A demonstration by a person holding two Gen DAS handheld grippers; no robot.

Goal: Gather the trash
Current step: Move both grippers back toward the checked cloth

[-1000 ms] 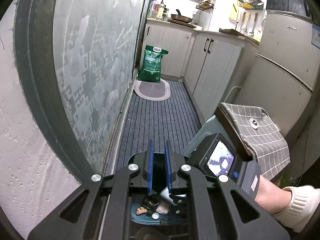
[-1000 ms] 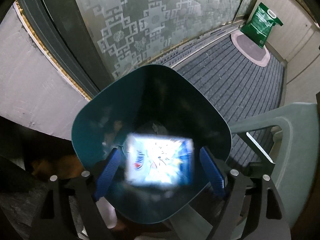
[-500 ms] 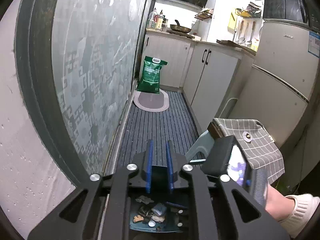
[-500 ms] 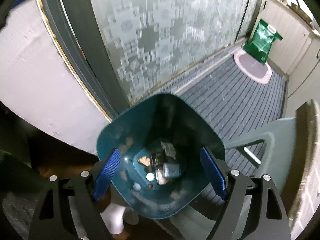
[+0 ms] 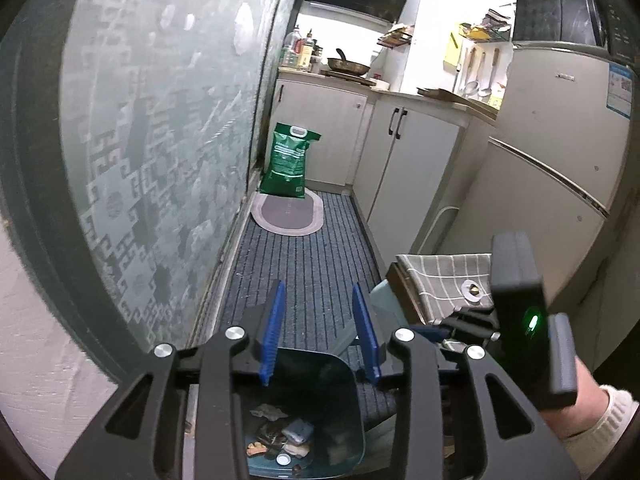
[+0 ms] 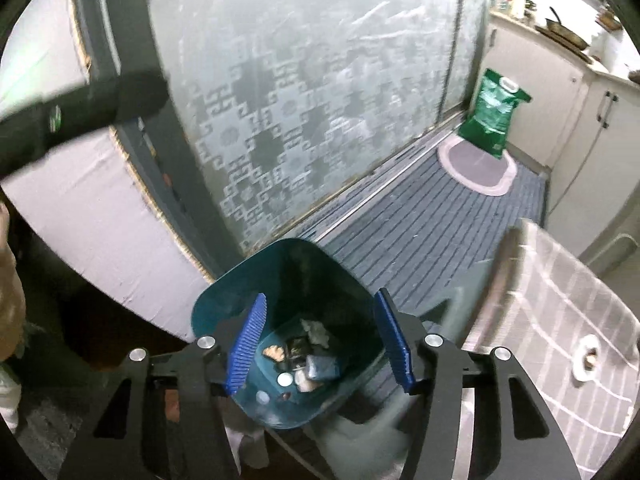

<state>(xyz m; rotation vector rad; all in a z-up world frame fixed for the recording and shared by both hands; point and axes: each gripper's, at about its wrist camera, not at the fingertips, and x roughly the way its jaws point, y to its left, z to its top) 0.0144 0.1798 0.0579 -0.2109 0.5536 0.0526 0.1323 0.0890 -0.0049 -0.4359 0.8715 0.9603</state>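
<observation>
A teal trash bin stands on the floor by the frosted sliding door, below both grippers. Several bits of trash lie at its bottom, among them a blue packet and a white cap. The bin also shows in the left wrist view. My right gripper is open and empty, high above the bin. My left gripper is open and empty, above the bin's far rim. The right gripper's body shows at the right of the left wrist view.
A stool with a grey checked cloth stands right of the bin. A striped mat runs down the narrow kitchen to an oval rug and a green bag. Cabinets and a fridge line the right side.
The blue packet dropped from my right gripper into the bin. Both grippers have risen above the bin. My left gripper's jaws have opened from nearly shut.
</observation>
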